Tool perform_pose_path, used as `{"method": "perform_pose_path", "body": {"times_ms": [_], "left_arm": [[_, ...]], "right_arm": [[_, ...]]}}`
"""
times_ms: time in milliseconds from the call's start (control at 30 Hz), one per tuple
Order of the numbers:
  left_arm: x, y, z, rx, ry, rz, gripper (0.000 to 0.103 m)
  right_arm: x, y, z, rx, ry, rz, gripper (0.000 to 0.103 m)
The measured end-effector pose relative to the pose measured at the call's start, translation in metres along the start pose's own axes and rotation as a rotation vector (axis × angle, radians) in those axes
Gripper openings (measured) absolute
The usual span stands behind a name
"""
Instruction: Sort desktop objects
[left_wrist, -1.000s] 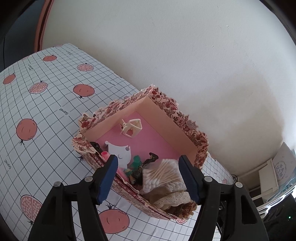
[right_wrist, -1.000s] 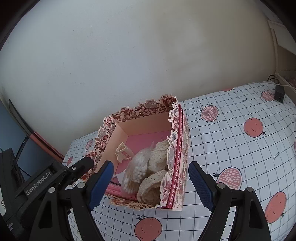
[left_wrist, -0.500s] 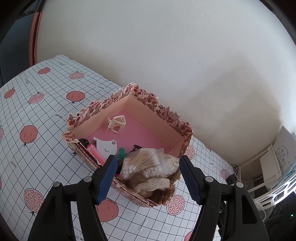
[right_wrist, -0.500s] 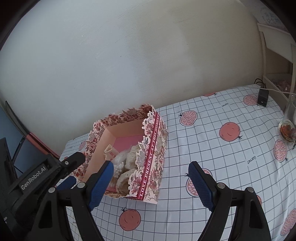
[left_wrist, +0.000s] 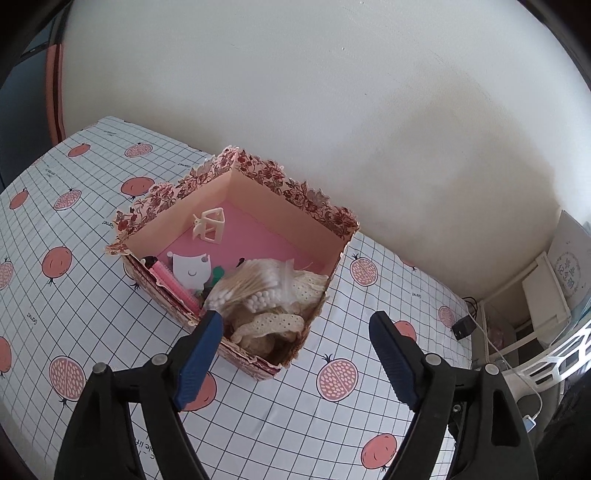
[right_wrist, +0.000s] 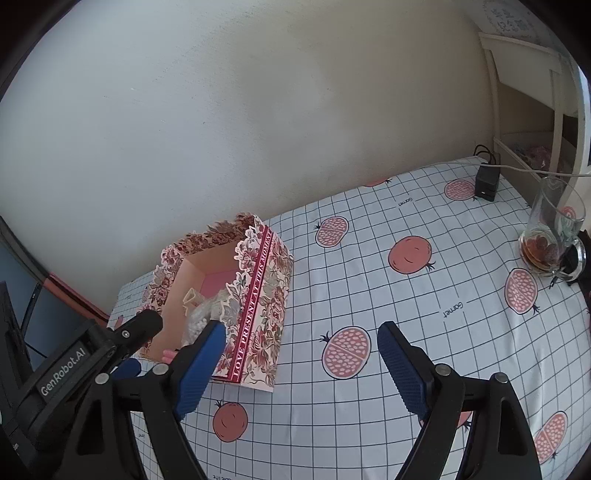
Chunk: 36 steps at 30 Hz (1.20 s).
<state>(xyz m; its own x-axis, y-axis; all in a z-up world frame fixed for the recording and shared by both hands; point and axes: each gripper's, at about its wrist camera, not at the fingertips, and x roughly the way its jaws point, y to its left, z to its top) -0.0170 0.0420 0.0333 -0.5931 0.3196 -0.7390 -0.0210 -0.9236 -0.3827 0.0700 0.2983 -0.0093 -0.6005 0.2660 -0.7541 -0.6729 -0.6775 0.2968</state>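
Our two grippers hang over a desk covered in a white grid-check cloth printed with pomegranates (right_wrist: 369, 280), both empty. The left gripper (left_wrist: 295, 354) has just been opening and now stands wide with nothing between its blue pads; the right gripper (right_wrist: 301, 363) is also spread wide over bare cloth. The task's things sit in an open floral-printed cardboard gift box with a pink floor (left_wrist: 288, 206), at centre frame in the left view and at centre left in the right one, near the plain cream wall (left_wrist: 332, 92). Heaped in its lower corner we see a clear plastic bag of cotton swabs (left_wrist: 255, 284) on cream lace trim (left_wrist: 273, 325), with a pink comb (left_wrist: 173, 282), a white card (left_wrist: 190, 267) and a cream plastic hair claw (left_wrist: 210, 229) apart near the back. We judge all of it light: the bag soft and slippery, best pinched at its bunched top; the claw stiff and brittle, best taken across its frame; the box thin-walled and easily crushed. At right frame stand a glass mug holding amber liquid (right_wrist: 552, 229) and a black charger (right_wrist: 487, 181).
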Motion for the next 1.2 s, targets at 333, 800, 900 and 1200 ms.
{"method": "perform_pose_path", "body": {"times_ms": [333, 800, 900, 1200], "left_arm": [[-0.009, -0.018, -0.011, 0.045, 0.011, 0.037, 0.089], [-0.011, -0.027, -0.023, 0.099, 0.028, 0.088, 0.103], [-0.009, -0.029, -0.025, 0.11, 0.046, 0.083, 0.103], [0.002, -0.036, -0.037, 0.234, 0.118, 0.21, 0.103]], "right_arm": [[-0.012, -0.01, -0.001, -0.029, 0.006, -0.017, 0.095], [-0.018, -0.022, -0.001, -0.083, 0.031, -0.097, 0.103], [-0.024, -0.029, 0.001, -0.079, 0.044, -0.155, 0.103], [-0.01, -0.047, -0.007, -0.112, 0.182, -0.31, 0.103]]}}
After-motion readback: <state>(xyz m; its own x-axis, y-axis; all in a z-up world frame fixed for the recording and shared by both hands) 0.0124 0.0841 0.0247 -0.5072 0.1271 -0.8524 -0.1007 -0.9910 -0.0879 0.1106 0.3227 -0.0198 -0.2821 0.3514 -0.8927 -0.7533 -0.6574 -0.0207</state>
